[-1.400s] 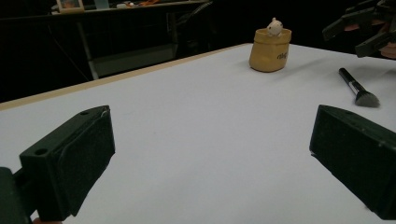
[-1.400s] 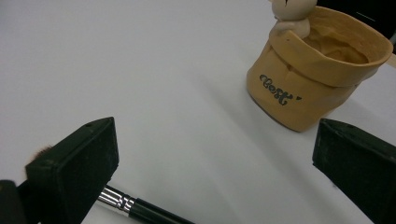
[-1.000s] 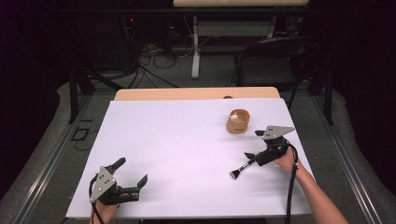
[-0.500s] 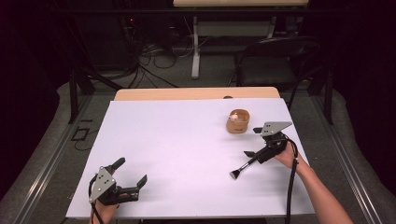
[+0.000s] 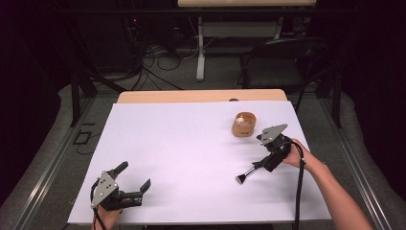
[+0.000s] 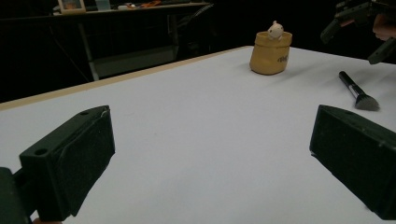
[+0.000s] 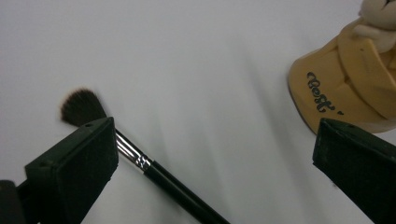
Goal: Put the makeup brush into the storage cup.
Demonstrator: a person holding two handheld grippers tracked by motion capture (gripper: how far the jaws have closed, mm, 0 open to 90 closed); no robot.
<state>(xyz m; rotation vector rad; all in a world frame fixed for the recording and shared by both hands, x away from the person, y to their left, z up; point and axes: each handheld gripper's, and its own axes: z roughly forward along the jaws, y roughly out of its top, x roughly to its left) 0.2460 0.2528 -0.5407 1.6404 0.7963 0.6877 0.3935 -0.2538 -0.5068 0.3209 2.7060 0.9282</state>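
On the white table (image 5: 191, 143), the right gripper (image 5: 266, 162) hovers over the makeup brush (image 5: 250, 172) at near right, jaws wide apart and empty. The left gripper (image 5: 131, 184) rests near left, equally agape. The brush lies flat near the tan pot (image 5: 243, 125); the step looks like the reach, so next the jaws must straddle the handle and close.

Each hand carries a black tool. The left tool (image 5: 135, 179) has a grey three-cornered plate on top, dotted with small dark screw points, and two black fingers (image 5: 120, 166) that end in blocky pads. The right tool (image 5: 263, 161) bears the same grey plate, and a black cable (image 5: 300, 187) trails from it along the bare forearm. Seen close in the left gripper view, each pad (image 6: 70, 161) is a chunky matt-black block with a finely textured inner face and a small round hole near its tip.
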